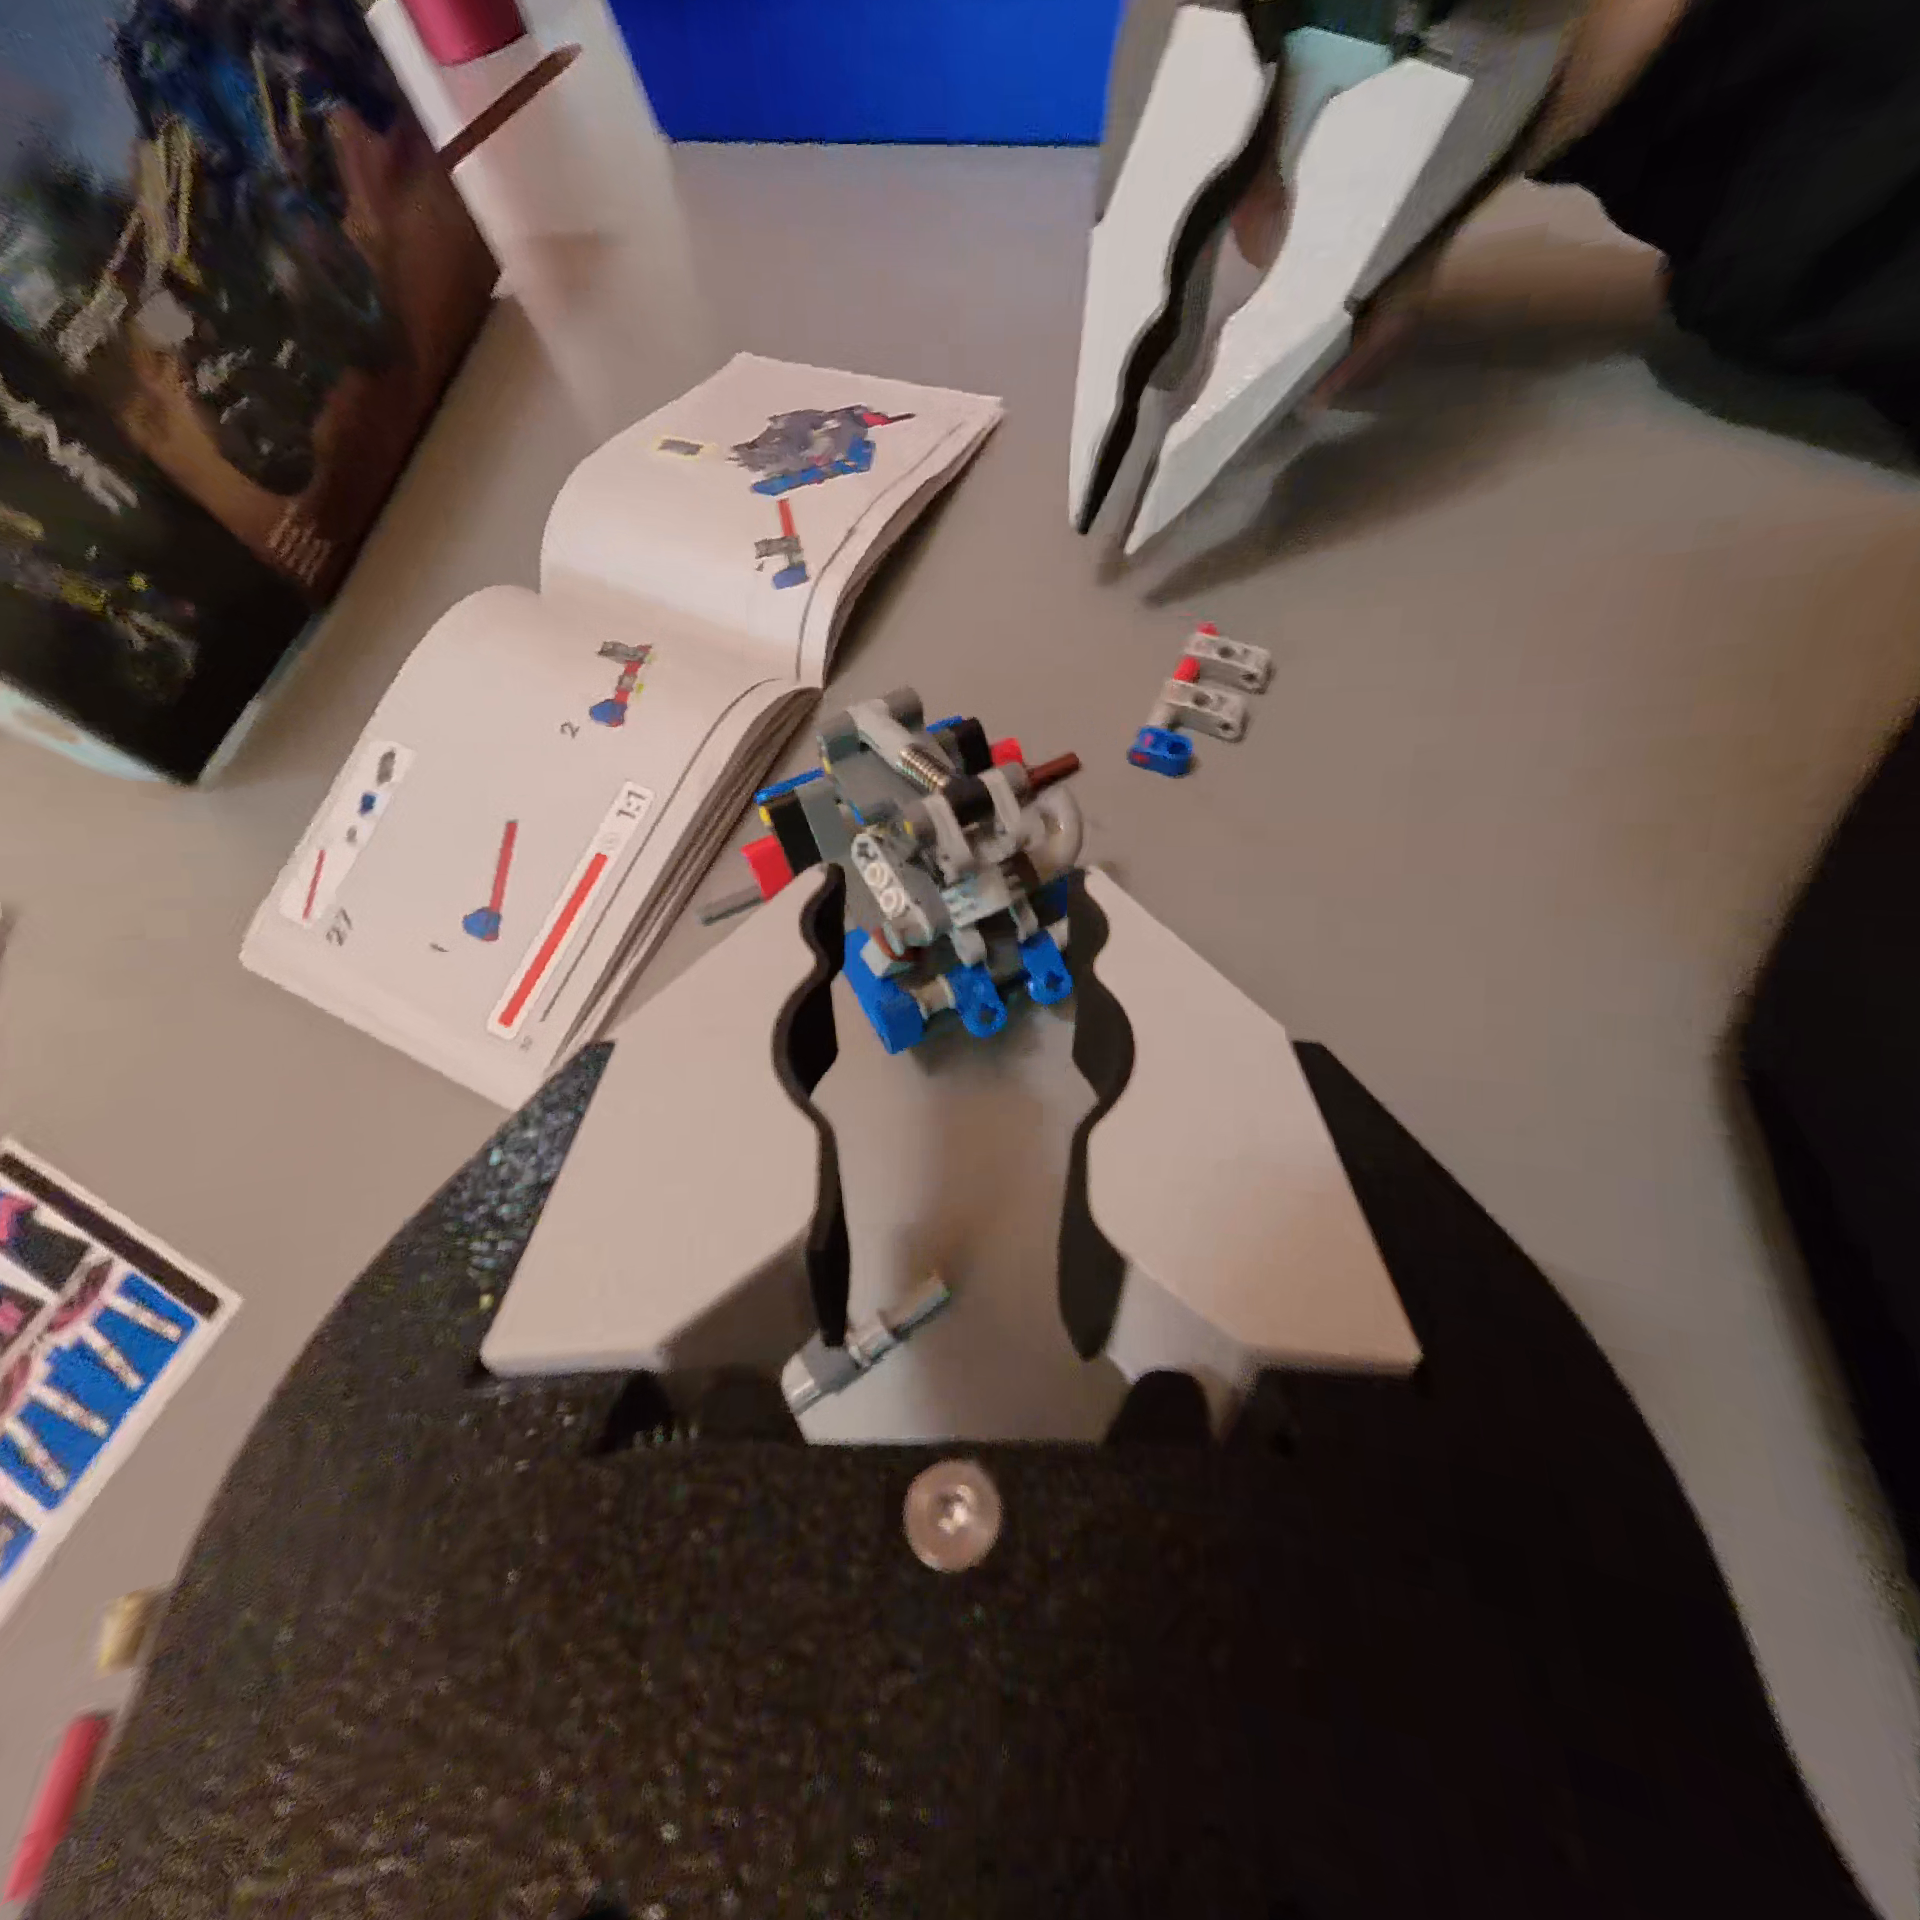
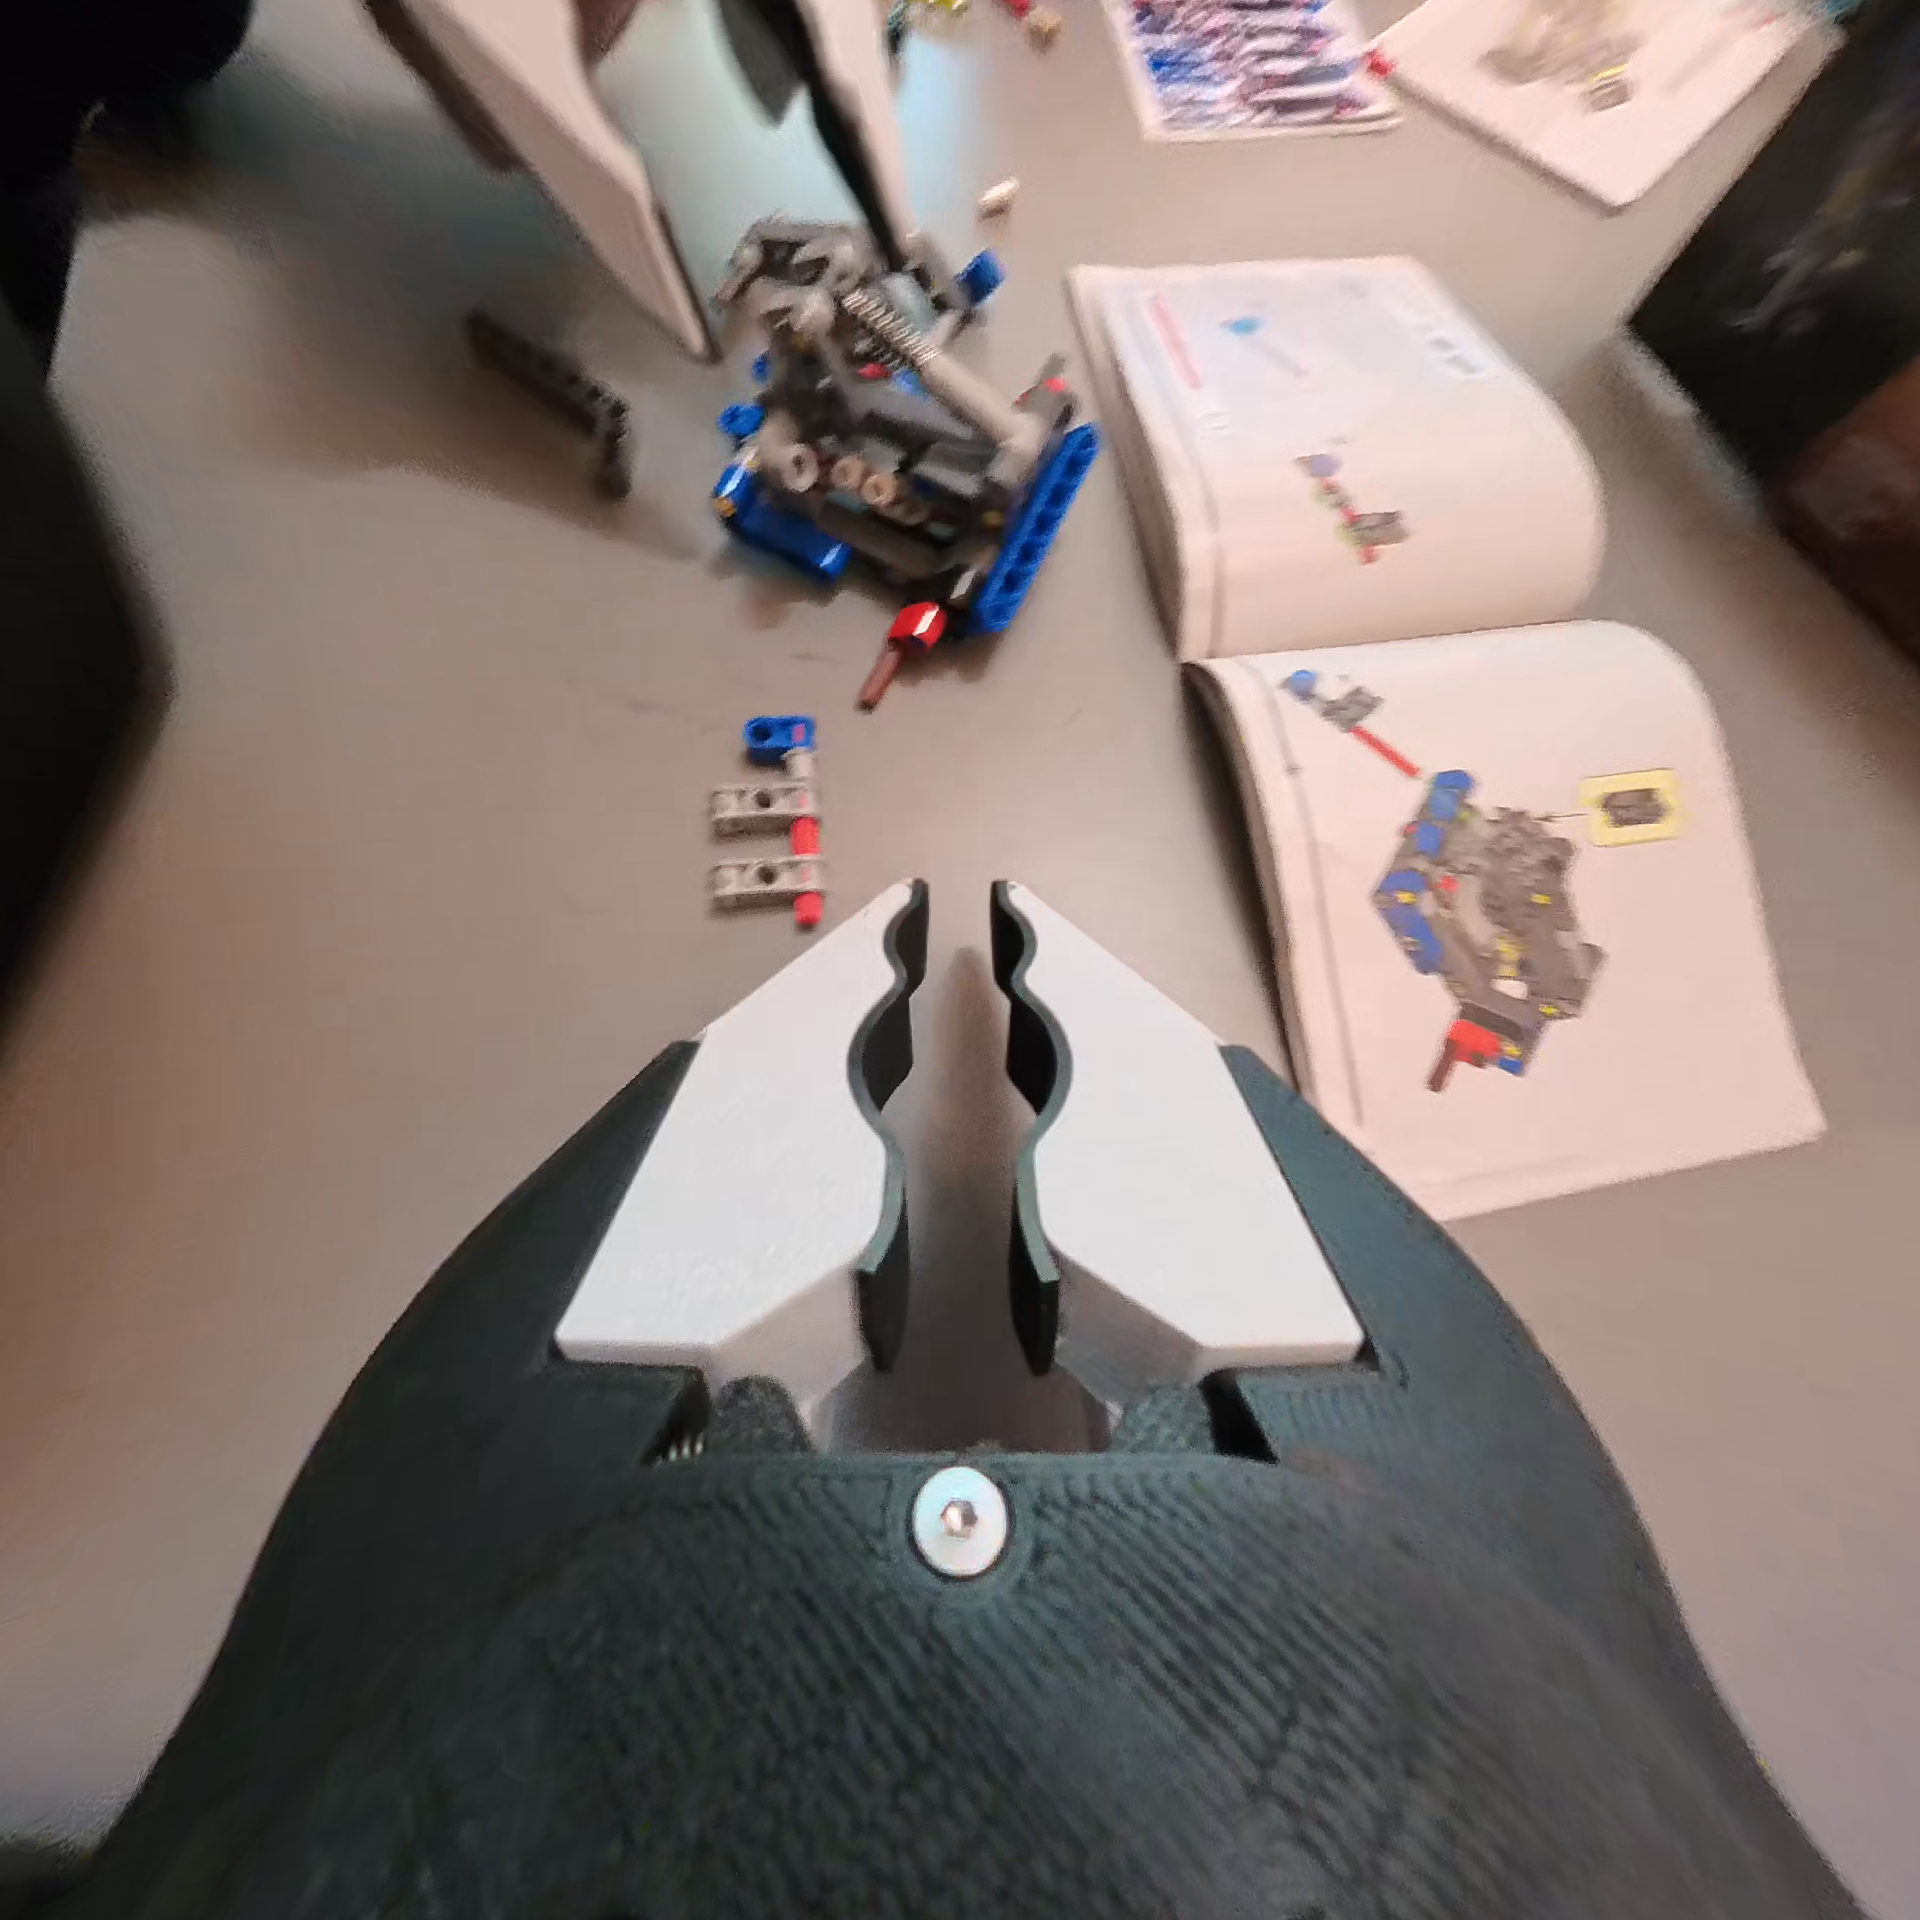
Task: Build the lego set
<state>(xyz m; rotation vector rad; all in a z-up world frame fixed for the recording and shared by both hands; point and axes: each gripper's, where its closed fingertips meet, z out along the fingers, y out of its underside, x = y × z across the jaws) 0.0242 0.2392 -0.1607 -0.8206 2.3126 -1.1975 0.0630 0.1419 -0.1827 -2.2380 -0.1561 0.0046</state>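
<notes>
- Nearest my left lens, the left hand-held gripper (image 1: pixel 940 914) has its jaws spread around the model (image 1: pixel 925 862); I cannot tell whether the pads actually press it.
- Closest to my right lens, the right hand-held gripper (image 2: pixel 958 891) hangs over bare tabletop (image 2: pixel 364 779), jaws a little apart, holding nothing.
- I see the grey tabletop carrying everything.
- At the far left in the left wrist view, a dark box (image 1: pixel 197 343) stands on its edge.
- Beside the model, the open booklet (image 1: pixel 623 707) lies flat with its pages facing up.
- At the left edge, I see a sticker sheet (image 1: pixel 73 1340) lying flat, partly cut off.
- Grey, blue and black, the model sits on the tabletop, tilted, just beside the booklet's spine edge.
- In the right wrist view, a dark beam (image 2: pixel 561 395) lies apart from the model, on the side away from the booklet.
- Between the model and my right hand-held gripper lies a small sub-assembly (image 2: pixel 774 821): a red axle through two grey pieces and a blue one.
- Under my left hand-held gripper, a small grey pin (image 1: pixel 862 1340) lies loose.
</notes>
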